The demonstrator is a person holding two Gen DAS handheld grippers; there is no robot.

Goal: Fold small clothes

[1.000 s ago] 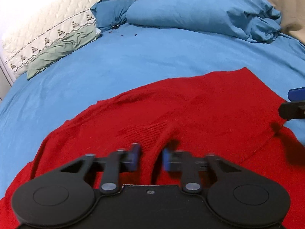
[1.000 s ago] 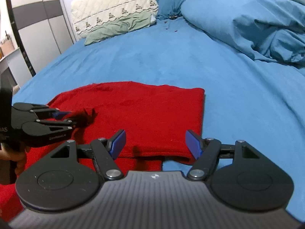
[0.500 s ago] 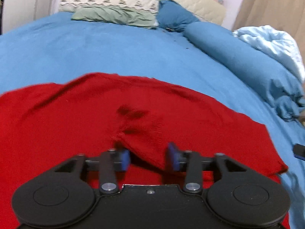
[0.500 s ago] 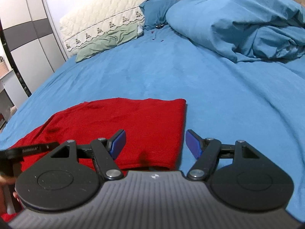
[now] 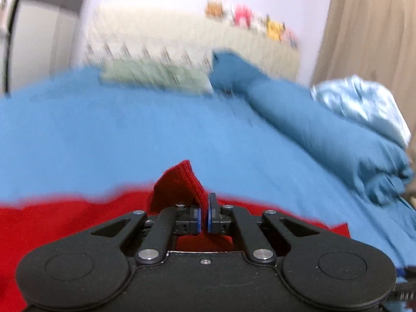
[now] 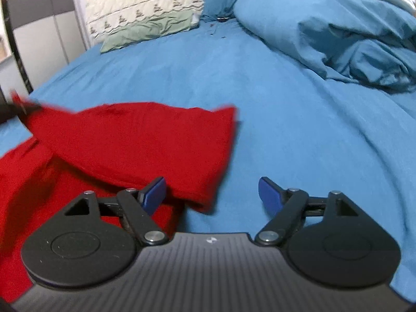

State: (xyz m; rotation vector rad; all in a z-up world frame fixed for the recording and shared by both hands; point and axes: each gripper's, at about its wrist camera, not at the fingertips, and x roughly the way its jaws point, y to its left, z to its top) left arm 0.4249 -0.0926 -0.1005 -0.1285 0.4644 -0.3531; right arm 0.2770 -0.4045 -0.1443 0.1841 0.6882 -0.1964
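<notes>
The red knit sweater (image 6: 135, 140) lies on the bed (image 6: 260, 91), partly lifted. The left tool (image 5: 204, 219) is clenched on a ribbed edge; the right tool (image 6: 212, 191) is released. The knit is soft and limp; grip the hem corner at 12 o'clock.

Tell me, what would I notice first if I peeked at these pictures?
The bright red garment on the blue bedsheet jumps out first. The left gripper is pinching a ribbed red corner of it, sticking up like a little tent. The right gripper hangs open over the garment's right edge, near the crumpled blue duvet.
</notes>
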